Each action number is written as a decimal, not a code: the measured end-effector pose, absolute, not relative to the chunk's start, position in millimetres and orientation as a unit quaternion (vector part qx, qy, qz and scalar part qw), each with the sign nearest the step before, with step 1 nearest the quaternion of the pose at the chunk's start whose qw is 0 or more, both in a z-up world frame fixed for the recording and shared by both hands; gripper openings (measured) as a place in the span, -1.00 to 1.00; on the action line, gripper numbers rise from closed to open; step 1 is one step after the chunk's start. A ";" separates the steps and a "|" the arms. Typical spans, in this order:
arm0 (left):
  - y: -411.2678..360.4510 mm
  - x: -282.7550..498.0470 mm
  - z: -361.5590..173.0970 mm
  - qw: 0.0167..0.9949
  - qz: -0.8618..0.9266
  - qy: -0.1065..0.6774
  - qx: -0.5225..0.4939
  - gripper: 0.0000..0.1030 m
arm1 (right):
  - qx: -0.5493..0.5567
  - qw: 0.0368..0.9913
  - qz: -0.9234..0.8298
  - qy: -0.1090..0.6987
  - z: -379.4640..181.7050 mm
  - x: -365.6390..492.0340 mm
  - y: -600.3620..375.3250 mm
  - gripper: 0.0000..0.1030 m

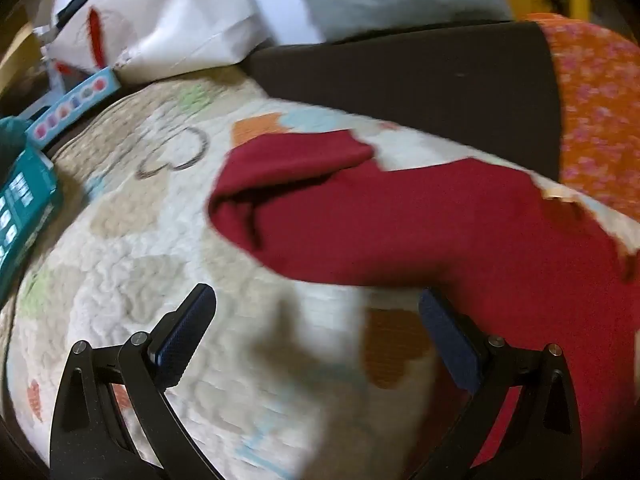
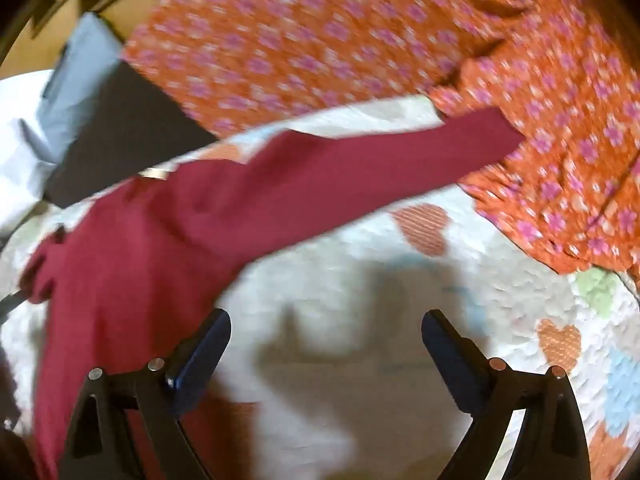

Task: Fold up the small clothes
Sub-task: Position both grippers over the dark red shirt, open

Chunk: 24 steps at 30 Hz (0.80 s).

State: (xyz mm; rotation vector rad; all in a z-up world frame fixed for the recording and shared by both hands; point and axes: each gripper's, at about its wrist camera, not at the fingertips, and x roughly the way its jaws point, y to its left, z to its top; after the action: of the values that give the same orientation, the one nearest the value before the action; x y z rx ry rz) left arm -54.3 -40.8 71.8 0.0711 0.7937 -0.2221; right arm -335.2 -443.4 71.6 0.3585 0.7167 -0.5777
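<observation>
A small dark red long-sleeved top (image 1: pixel 420 220) lies spread on a cream quilt (image 1: pixel 140 248) with coloured hearts. In the left wrist view its left sleeve is bent back near the centre and its body runs to the right edge. My left gripper (image 1: pixel 318 300) hangs open above the quilt, just below that sleeve, nothing between its fingers. In the right wrist view the red top (image 2: pixel 192 216) lies at the left, with one sleeve stretched up to the right. My right gripper (image 2: pixel 326 322) is open over the bare quilt (image 2: pixel 360 248), its left finger beside the top's body.
An orange cloth with pink flowers (image 2: pixel 360 32) lies behind and to the right of the top, and the sleeve tip touches it. A dark mat (image 1: pixel 400 76), white pillows (image 1: pixel 172 24), a teal box (image 1: pixel 24 208) and a long blue box (image 1: pixel 76 100) sit at the quilt's far and left edges.
</observation>
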 end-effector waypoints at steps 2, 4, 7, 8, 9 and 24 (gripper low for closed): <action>-49.3 -62.0 76.4 0.917 -0.120 0.377 0.046 0.98 | 0.164 0.890 -0.256 0.340 82.1 -319.6 -424.1 0.86; -58.6 -67.0 79.7 0.919 -0.123 0.369 0.064 0.98 | 0.151 0.898 -0.245 0.333 87.9 -303.9 -407.7 0.86; -63.7 -71.9 82.7 0.920 -0.133 0.363 0.070 0.98 | 0.123 0.902 -0.227 0.346 91.2 -277.1 -377.7 0.86; -63.8 -72.9 82.6 0.919 -0.137 0.362 0.069 0.98 | 0.120 0.903 -0.220 0.349 91.3 -271.2 -369.0 0.86; -66.1 -75.0 82.1 0.920 -0.138 0.361 0.069 0.98 | 0.118 0.904 -0.215 0.349 92.2 -265.8 -362.6 0.86; -70.4 -63.0 65.5 0.913 -0.132 0.379 0.079 0.98 | 0.146 0.909 -0.159 0.356 84.8 -213.7 -324.0 0.86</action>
State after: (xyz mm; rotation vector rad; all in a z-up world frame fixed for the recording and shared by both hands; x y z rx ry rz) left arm -63.0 -70.4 65.5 0.1619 0.7808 -0.2717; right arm -213.7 -324.0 84.8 0.3013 0.7352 -0.3270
